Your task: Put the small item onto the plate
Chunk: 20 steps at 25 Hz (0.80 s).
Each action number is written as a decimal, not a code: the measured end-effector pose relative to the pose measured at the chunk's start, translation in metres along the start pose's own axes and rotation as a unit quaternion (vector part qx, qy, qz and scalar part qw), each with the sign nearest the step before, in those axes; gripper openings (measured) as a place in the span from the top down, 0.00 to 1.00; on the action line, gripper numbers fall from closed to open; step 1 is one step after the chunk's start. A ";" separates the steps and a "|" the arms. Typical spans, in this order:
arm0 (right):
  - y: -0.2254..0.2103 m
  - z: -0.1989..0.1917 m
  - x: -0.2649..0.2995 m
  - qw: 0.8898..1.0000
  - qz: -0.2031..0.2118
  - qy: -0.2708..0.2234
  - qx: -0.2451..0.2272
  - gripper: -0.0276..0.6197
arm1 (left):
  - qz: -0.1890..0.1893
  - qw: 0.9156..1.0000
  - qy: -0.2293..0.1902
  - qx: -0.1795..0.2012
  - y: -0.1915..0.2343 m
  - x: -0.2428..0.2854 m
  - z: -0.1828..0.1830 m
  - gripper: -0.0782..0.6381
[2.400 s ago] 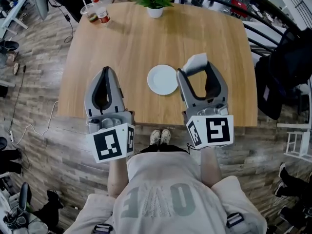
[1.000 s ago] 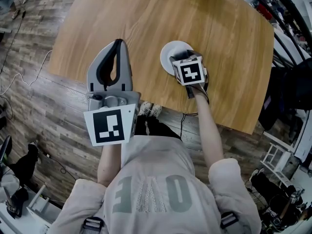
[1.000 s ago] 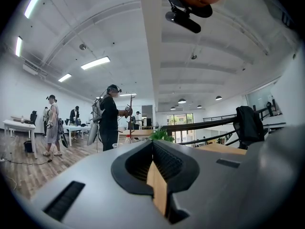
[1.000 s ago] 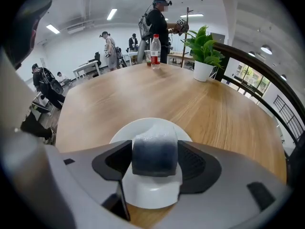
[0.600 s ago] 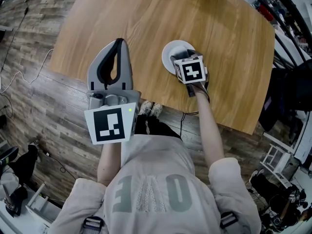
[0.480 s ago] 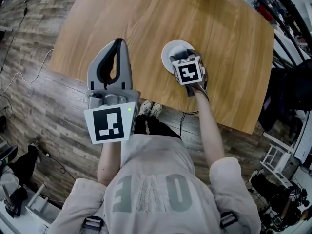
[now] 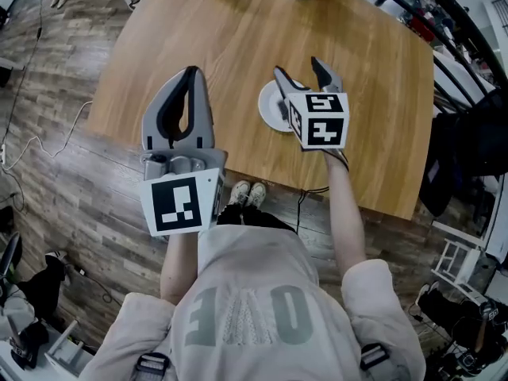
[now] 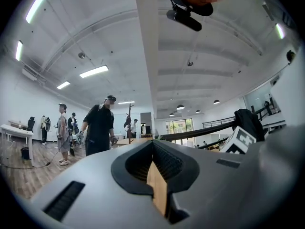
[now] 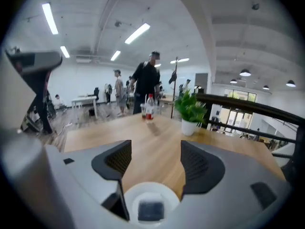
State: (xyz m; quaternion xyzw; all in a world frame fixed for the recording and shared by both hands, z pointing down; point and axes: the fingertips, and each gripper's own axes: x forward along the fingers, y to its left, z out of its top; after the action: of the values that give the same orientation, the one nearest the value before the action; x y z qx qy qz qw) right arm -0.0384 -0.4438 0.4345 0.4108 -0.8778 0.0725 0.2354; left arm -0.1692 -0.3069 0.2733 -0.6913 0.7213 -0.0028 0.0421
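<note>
Our left gripper (image 7: 190, 76) had stayed where it was over the near edge of the table (image 7: 238, 30), its jaws pressed together with nothing between them. To its right, the right gripper (image 7: 299, 68) had changed. Half a second before, it sat low over the plate (image 7: 268, 105); now it had lifted clear, jaws spread wide and empty. In the right gripper view the small item (image 9: 151, 210), a dark square, lay flat in the middle of the plate, below the parted jaws and touching neither.
</note>
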 end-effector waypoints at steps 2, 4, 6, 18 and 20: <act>-0.005 0.043 -0.033 0.997 -0.011 -0.068 0.039 0.48 | -0.007 1.000 -0.018 0.003 -0.002 -0.002 0.012 0.88; -0.005 0.077 -0.077 0.986 -0.007 -0.143 0.080 0.49 | -0.017 0.999 -0.038 0.006 -0.007 -0.005 0.025 0.88; -0.009 0.101 -0.122 0.971 -0.026 -0.209 0.113 0.83 | -0.024 0.998 -0.048 0.012 -0.011 -0.008 0.036 0.88; -0.006 0.098 -0.269 0.935 -0.160 -0.314 0.045 0.93 | -0.067 0.989 -0.119 0.064 -0.051 -0.029 0.089 0.88; -0.005 0.098 -0.275 0.933 -0.164 -0.318 0.045 0.93 | -0.078 0.986 -0.134 0.068 -0.059 -0.031 0.100 0.88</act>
State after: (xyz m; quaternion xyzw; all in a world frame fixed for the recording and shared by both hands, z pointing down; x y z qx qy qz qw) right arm 0.0830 -0.2893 0.2182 0.5608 -0.8230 -0.0617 -0.0665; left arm -0.1030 -0.2726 0.1788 -0.7354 0.6509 0.0374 0.1845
